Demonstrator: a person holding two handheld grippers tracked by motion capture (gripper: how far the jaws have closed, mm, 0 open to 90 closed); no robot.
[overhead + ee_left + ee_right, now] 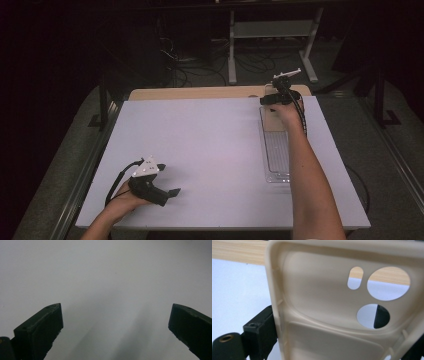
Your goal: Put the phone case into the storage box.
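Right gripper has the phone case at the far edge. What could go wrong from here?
1. The right gripper pinches the beige phone case across its thin side walls; the soft case may flex and slip out.
2. The case is held beside the clear tray; lowering it could clip the rim.
3. The left gripper sits open, far off, no quick support.

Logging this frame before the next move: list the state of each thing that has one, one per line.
Left hand-held gripper: open, empty, low over the white table.
Right hand-held gripper: shut on the beige phone case, jaws at its two side edges.
Beige phone case: held, inner side toward the camera, camera holes unobstructed.
Clear tray: flat on the table, partly behind the forearm.
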